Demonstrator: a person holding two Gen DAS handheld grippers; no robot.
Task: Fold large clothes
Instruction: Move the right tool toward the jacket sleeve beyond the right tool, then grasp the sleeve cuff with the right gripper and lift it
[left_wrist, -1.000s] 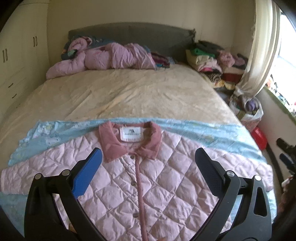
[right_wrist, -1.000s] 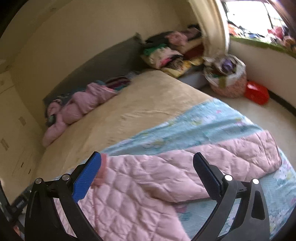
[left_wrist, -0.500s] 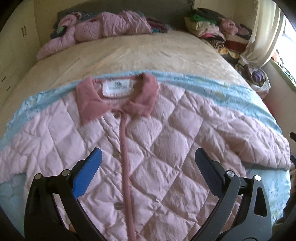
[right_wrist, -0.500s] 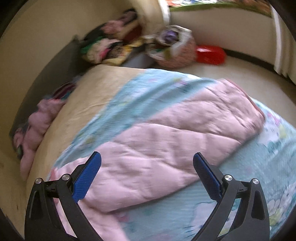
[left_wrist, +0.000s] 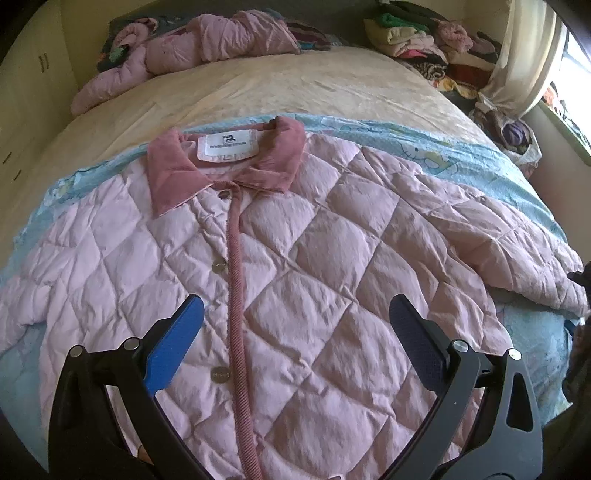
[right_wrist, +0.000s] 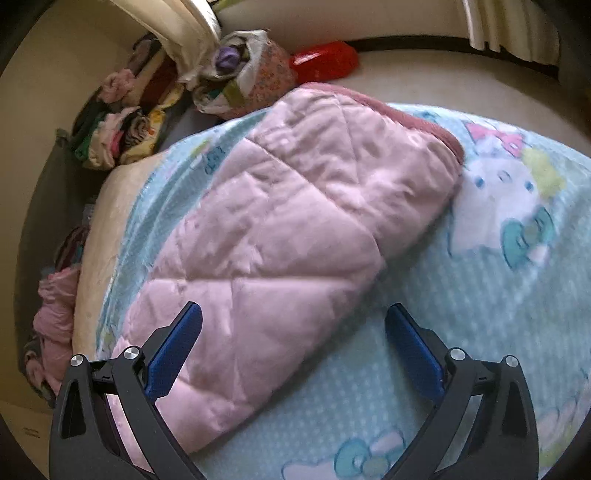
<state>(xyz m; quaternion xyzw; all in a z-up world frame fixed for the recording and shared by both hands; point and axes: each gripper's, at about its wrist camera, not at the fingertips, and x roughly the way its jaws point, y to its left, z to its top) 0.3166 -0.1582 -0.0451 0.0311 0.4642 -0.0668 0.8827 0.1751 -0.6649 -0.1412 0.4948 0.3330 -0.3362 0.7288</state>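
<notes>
Pink quilted jacket (left_wrist: 317, 280) lies flat, front up, on the blue blanket (right_wrist: 461, 302) at the bed's foot, collar (left_wrist: 221, 162) toward the headboard, sleeve (right_wrist: 288, 236) stretched toward the bed's right edge. Left gripper (left_wrist: 295, 325) hovers spread wide over the chest; right gripper (right_wrist: 293, 325) spread wide, empty, above the sleeve. Clothes pile (left_wrist: 417, 48) and bag (right_wrist: 243, 85) sit past the edge.

A big bed with a cream sheet (left_wrist: 258, 92) is sitting by bright cream curtains (left_wrist: 524, 59); a red plastic tub (right_wrist: 325, 61) is lying on the floor beside it.
</notes>
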